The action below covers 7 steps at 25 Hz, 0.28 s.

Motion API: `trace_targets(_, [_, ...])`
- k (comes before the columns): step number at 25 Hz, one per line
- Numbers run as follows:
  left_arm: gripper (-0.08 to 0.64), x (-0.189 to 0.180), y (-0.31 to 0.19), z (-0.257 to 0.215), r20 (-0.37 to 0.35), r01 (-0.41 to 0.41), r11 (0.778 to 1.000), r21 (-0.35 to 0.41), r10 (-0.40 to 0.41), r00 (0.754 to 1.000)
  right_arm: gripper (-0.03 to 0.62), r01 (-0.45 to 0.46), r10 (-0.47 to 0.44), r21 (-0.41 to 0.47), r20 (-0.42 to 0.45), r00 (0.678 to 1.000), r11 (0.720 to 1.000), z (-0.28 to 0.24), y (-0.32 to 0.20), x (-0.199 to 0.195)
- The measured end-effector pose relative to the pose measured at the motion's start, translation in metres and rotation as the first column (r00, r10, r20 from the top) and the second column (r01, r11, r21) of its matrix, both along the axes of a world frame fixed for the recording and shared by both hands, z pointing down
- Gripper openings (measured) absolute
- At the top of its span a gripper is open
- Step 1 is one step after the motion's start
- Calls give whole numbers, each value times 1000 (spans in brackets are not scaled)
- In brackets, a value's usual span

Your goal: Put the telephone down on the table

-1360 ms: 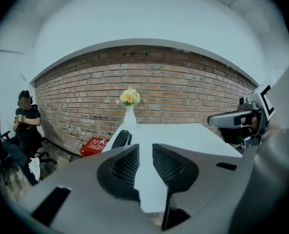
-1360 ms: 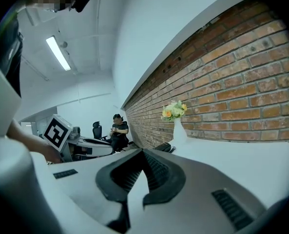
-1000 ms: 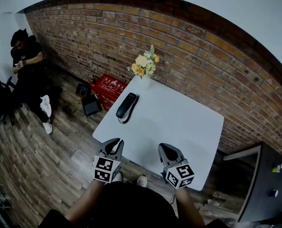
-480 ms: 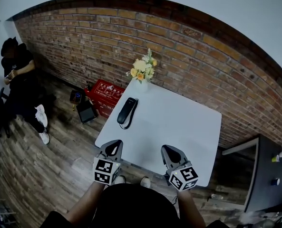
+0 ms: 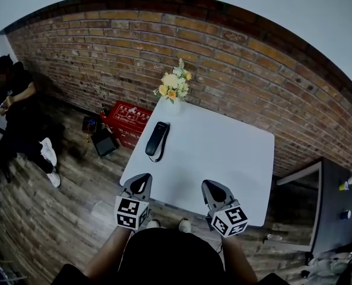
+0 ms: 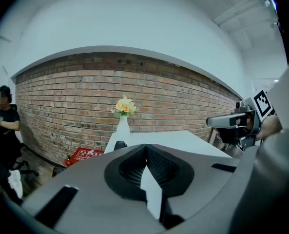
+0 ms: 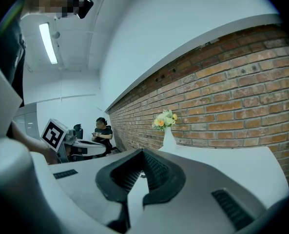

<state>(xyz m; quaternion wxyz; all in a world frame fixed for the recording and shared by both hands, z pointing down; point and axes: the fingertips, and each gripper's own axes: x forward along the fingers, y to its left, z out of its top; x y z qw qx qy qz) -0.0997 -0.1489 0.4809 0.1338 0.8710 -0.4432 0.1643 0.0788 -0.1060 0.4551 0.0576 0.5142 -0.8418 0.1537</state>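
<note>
1. My left claw hangs over the near edge of the white table. Its jaws are pressed together with nothing between them.
2. My right claw is level with it and well apart from it. It is closed on nothing too (the tips meet).
3. The telephone lies flat on the table's far left part, clear of both claws.
4. Past it, a white vase of flowers stands at the far corner, near the brick wall.
5. A red crate sits on the floor left of the table, and a seated person is farther left.
</note>
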Motion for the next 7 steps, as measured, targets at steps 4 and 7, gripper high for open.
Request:
trace_targets(4, [14, 0, -1, 1, -7, -18, 1000, 1, 18, 1000, 17, -7, 7, -3, -5, 1000, 1000, 1, -2, -2])
trace_targets(7, [14, 2, -2, 0, -15, -32, 999, 3, 32, 999, 17, -9, 9, 1, -9, 1000, 1000, 0, -4, -2])
